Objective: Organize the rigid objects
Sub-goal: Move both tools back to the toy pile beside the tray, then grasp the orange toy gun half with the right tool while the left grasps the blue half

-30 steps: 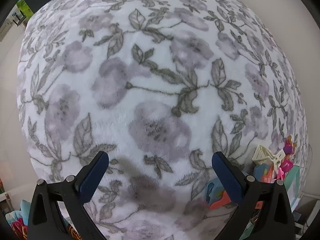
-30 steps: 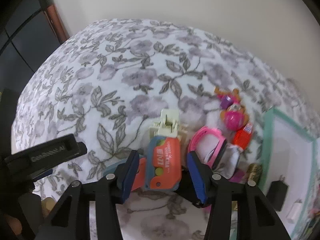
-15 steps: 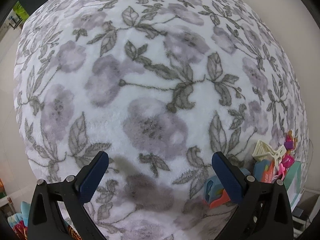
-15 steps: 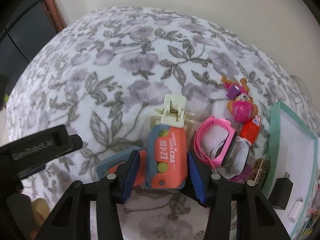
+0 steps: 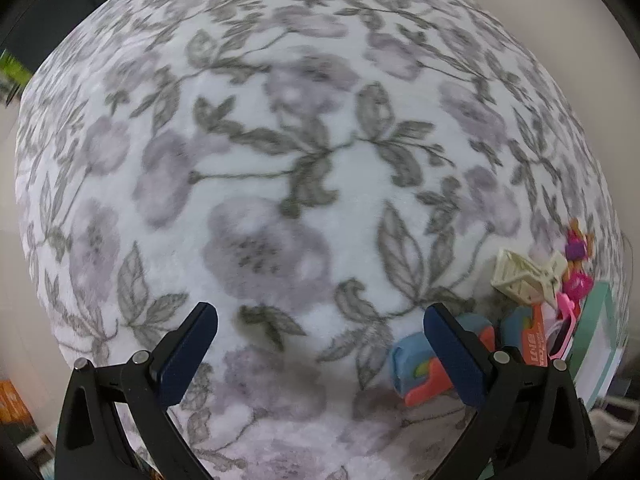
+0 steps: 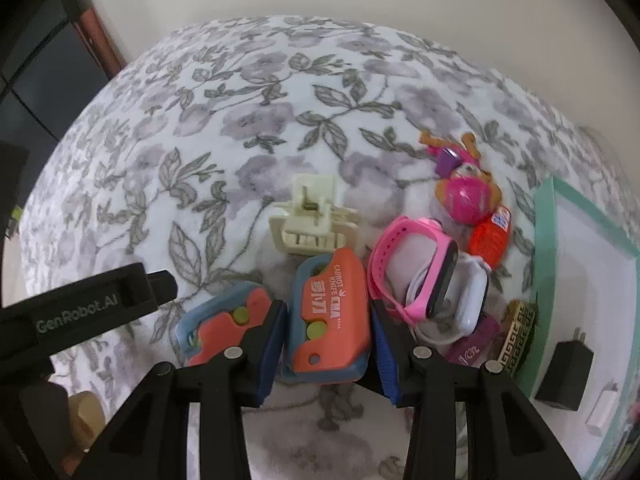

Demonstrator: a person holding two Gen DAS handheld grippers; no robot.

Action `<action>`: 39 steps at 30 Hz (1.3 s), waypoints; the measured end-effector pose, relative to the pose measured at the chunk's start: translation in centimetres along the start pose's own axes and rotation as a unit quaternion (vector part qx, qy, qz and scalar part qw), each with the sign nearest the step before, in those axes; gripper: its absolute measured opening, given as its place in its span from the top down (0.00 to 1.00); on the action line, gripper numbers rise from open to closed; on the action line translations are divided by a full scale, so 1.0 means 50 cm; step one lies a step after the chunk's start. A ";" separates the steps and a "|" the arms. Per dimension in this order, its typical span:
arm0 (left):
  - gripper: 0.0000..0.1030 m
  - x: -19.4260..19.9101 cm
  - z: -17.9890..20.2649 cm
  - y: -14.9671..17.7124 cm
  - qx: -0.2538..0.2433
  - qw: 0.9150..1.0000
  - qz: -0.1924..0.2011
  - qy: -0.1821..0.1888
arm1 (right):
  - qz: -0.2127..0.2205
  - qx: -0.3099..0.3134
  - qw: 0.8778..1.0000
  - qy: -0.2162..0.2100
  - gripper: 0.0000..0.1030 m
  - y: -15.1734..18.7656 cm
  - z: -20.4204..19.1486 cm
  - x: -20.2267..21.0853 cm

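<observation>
Right tongs: my right gripper (image 6: 326,344) straddles the orange and blue carrot knife (image 6: 329,316); blue pads sit at both of its sides, narrow, though I cannot tell for sure that both press on it.
Carrot knife: lies flat on the flowered blanket (image 6: 248,120), lettered face up, between my pads.
Second knife: a matching orange and blue toy knife (image 6: 224,320) just left of my left pad, partly tucked behind it.
Clip: a cream hair claw (image 6: 312,220) just beyond the carrot knife's far end.
Watch: a pink watch (image 6: 416,268) just right of my right pad, lying against a white case (image 6: 470,300).
Further right: a pink toy figure (image 6: 466,192), a small orange bottle (image 6: 490,236) touching it, then a green-rimmed tray (image 6: 544,232) holding a black plug (image 6: 566,374).
Left tongs: my left gripper (image 5: 320,354) hangs wide, nothing between the pads, over bare blanket (image 5: 280,160).
Left view, right edge: second knife (image 5: 420,368) behind my right pad, claw (image 5: 520,276) beyond it, tray (image 5: 600,320) at the edge.
</observation>
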State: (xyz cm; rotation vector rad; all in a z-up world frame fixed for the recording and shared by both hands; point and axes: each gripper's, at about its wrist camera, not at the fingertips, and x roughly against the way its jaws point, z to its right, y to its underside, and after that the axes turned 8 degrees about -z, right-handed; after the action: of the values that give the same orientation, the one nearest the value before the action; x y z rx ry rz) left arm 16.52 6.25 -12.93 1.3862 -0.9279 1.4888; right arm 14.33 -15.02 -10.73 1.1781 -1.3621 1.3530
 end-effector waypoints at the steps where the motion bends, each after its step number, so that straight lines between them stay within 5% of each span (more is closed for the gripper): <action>1: 0.00 0.001 0.013 0.000 -0.013 1.000 0.001 -0.002 | 0.000 -0.002 1.000 -0.003 0.57 0.003 0.005 0.001; 7: 0.00 0.013 0.107 0.018 -0.133 0.991 0.015 -0.020 | 0.000 -0.026 0.999 -0.039 0.57 0.022 0.047 0.019; 14: 0.00 0.003 0.169 0.038 -0.189 0.982 0.000 0.007 | -0.009 -0.045 0.998 -0.047 0.59 0.049 0.091 0.029; 23: 0.01 -0.036 0.249 0.076 -0.239 0.970 0.011 -0.031 | -0.021 -0.081 0.995 -0.059 0.64 0.068 0.130 0.016; 26: 0.06 -0.051 0.273 0.090 -0.261 0.964 0.019 -0.049 | -0.018 -0.082 0.994 -0.063 0.64 0.069 0.132 0.015; 31: 0.37 -0.065 0.316 0.114 -0.281 0.959 0.010 -0.042 | -0.017 -0.085 0.994 -0.069 0.66 0.071 0.135 0.016; 39: 0.48 -0.081 0.358 0.145 -0.298 0.953 0.020 -0.051 | -0.015 -0.092 0.993 -0.077 0.66 0.074 0.139 0.016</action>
State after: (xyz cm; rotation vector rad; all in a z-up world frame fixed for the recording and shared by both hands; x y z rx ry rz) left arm 15.81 -13.39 -14.87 1.0019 -1.3418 1.0404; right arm 10.84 -22.12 -10.91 1.1931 -1.5365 1.1072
